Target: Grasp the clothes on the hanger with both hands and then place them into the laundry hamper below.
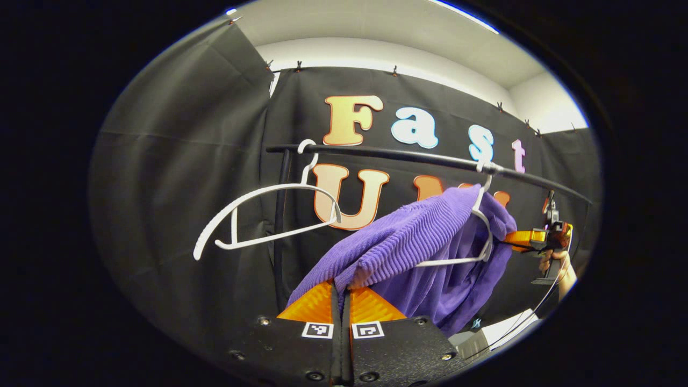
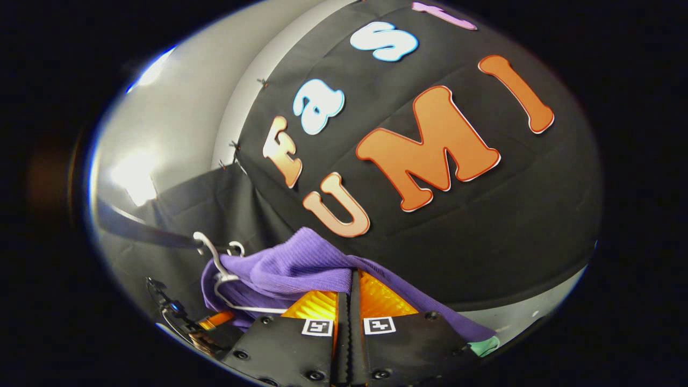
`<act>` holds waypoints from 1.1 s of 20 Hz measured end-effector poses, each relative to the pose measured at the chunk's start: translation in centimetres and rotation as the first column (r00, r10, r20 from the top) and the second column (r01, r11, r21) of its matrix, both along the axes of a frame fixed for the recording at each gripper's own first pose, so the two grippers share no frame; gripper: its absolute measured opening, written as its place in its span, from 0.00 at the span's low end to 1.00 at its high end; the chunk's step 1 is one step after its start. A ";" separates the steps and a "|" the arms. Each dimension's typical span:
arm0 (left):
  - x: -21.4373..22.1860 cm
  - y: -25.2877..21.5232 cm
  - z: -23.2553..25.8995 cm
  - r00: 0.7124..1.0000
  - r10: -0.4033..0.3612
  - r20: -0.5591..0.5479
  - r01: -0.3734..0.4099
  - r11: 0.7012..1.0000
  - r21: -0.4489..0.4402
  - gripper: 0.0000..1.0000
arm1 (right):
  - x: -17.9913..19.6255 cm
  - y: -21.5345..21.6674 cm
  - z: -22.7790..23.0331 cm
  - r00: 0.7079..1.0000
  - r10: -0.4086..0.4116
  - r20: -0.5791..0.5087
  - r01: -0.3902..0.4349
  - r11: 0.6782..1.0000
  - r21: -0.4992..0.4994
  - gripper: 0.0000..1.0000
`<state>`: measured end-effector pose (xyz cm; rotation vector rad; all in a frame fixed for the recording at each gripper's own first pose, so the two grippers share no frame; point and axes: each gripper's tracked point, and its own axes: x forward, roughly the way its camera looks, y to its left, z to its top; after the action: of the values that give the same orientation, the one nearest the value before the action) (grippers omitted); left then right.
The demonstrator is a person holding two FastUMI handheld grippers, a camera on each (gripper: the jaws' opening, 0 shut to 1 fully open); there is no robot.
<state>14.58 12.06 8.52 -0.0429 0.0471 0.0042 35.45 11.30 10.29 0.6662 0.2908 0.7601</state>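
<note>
While purple garment (image 1: 424, 242) hangs on hanger (image 1: 484, 226), both grippers' fingers (image 1: 322, 301) (image 2: 376, 298) clenched on its fabric edges.

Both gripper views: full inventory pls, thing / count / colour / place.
purple garment: 1, purple, ribbed, draped over the right-hand hanger, pulled out towards both tongs
hanger with garment: 1, white, hooked on the rail, right
bare hanger: 1, white, hooked on the rail, left
rail: 1, black, across the backdrop
upright pole: 1, black, under the rail's left end
hand: 1, far right, holding the right tongs
left tongs: 1, shut on the garment's edge
right tongs: 1, shut on the garment
</note>
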 end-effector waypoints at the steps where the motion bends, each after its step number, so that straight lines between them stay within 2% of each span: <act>1: 0.1 0.3 0.7 1.000 -0.006 0.013 0.006 1.000 -0.010 0.00 | 0.3 -0.7 1.0 1.000 -0.010 0.008 0.010 0.999 0.035 0.08; 5: -0.5 0.6 2.0 0.999 -0.018 0.037 0.018 1.000 0.001 0.00 | 1.4 -0.1 0.9 0.999 -0.033 0.004 0.033 0.999 0.003 0.07; 8: -0.7 0.3 2.1 0.998 -0.049 0.036 0.050 0.999 -0.018 0.00 | 2.7 0.5 0.5 0.999 -0.039 -0.024 0.040 0.999 0.037 0.07; 13: -1.4 0.0 3.2 0.994 -0.107 0.035 0.107 0.994 0.026 0.00 | 3.9 1.3 -0.5 0.997 -0.048 -0.058 0.051 0.997 0.055 0.08; 17: -2.0 0.4 6.9 0.989 -0.111 0.101 0.110 0.994 0.023 0.00 | 4.3 1.2 -0.2 0.997 -0.051 -0.054 0.055 0.996 0.065 0.08; 22: -1.7 0.8 9.6 0.986 -0.074 0.152 0.067 0.997 0.048 0.02 | 4.4 1.6 -0.2 0.998 -0.026 -0.053 0.030 0.997 0.076 0.07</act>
<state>12.86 12.81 18.12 0.0009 -0.1054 -0.0689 39.89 12.86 10.10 0.7623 0.2999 0.7309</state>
